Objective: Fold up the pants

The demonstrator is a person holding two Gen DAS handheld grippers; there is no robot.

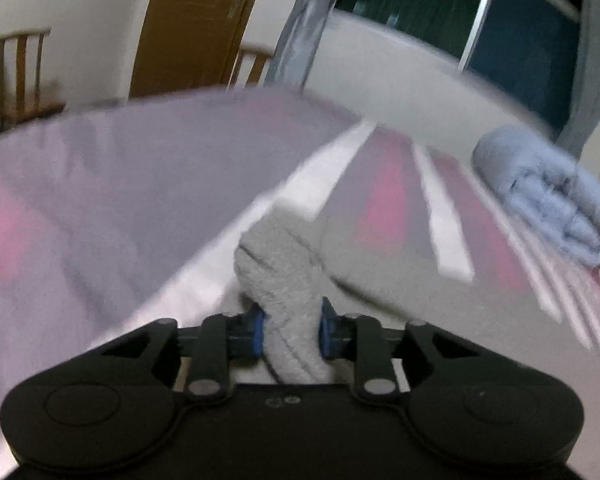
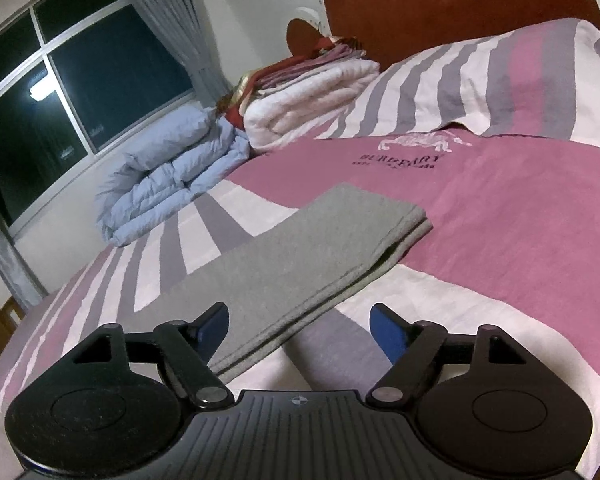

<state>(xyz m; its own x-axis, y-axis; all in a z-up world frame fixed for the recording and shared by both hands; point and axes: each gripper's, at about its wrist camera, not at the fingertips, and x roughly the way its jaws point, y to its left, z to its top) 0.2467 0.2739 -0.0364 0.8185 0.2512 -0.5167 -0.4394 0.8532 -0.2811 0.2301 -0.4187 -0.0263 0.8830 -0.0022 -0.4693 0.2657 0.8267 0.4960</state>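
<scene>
pants (image 2: 300, 256) | grey, folded lengthwise on the bed (image 2: 520, 240) | we judge them soft, light, limp, likely to sag | left gripper (image 1: 292, 330) fingers clamp a bunched end | right gripper (image 2: 300, 330) fingers spread, holding nothing | we would pinch both corners of that end

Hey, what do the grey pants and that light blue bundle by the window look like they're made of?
Grey pants: likely soft knit cotton jersey, matte; the bunched part in the left gripper shows a fuzzy, fleecy inner face. Light blue bundle: probably a padded quilt with a smooth woven shell, judging by its puffy stitched rolls. Neither fibre can be confirmed.
</scene>
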